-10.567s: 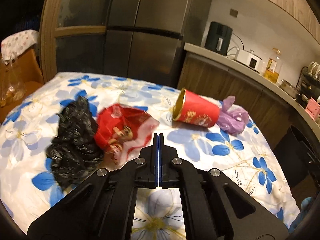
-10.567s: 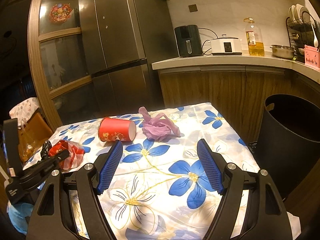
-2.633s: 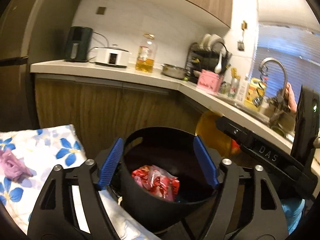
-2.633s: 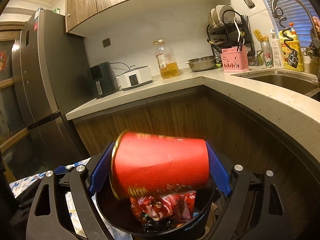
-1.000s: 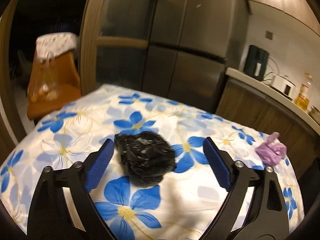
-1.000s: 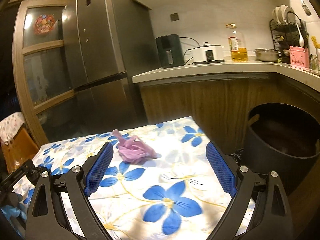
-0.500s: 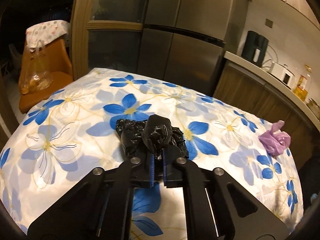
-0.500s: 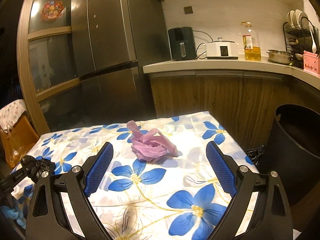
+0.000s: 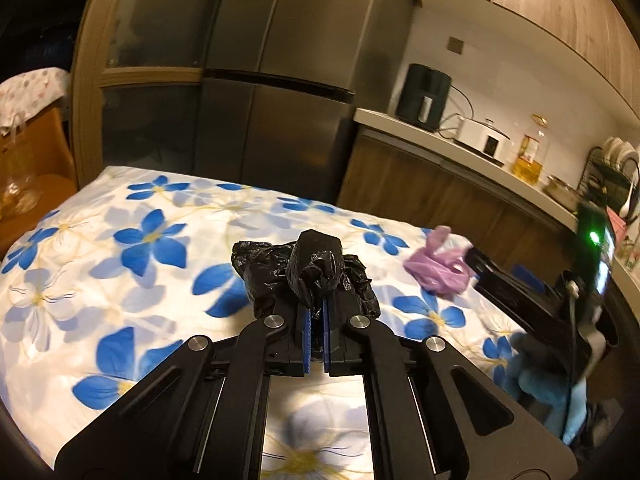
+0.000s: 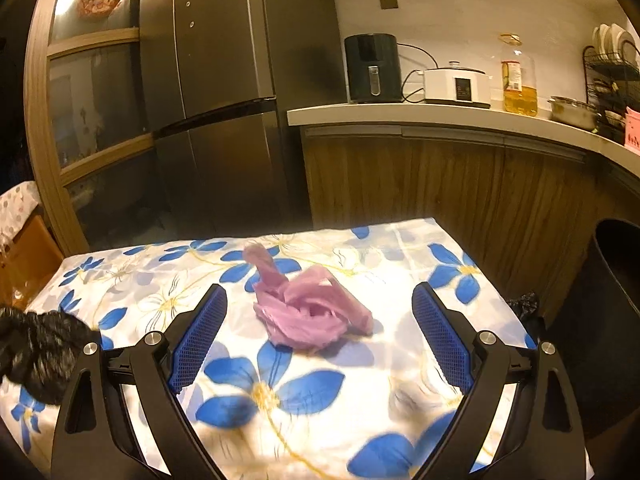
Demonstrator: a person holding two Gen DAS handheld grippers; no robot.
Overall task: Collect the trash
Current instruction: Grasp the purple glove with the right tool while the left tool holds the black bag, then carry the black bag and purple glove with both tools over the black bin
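A crumpled black plastic bag [image 9: 308, 270] is pinched between the blue pads of my left gripper [image 9: 316, 320], which is shut on it just above the flowered tablecloth [image 9: 132, 264]. The same black plastic bag [image 10: 36, 350] shows at the left edge of the right wrist view. A crumpled purple plastic bag [image 10: 310, 314] lies on the cloth, straight ahead of my right gripper [image 10: 320, 336]. That gripper stands open, its pads wide apart on either side of the purple bag, a little short of it. In the left wrist view the purple plastic bag [image 9: 438, 266] lies at the right, next to the right gripper's body.
A black bin [image 10: 616, 300] stands beside the table's right edge. Behind the table are a dark fridge [image 10: 224, 92] and a wooden counter [image 10: 440, 120] with appliances and an oil bottle. An orange chair [image 9: 32, 160] with a bag stands at the far left.
My left gripper closed on the black bag and lifted it slightly off the cloth. My right gripper moved in toward the purple bag, which now sits larger between its open pads.
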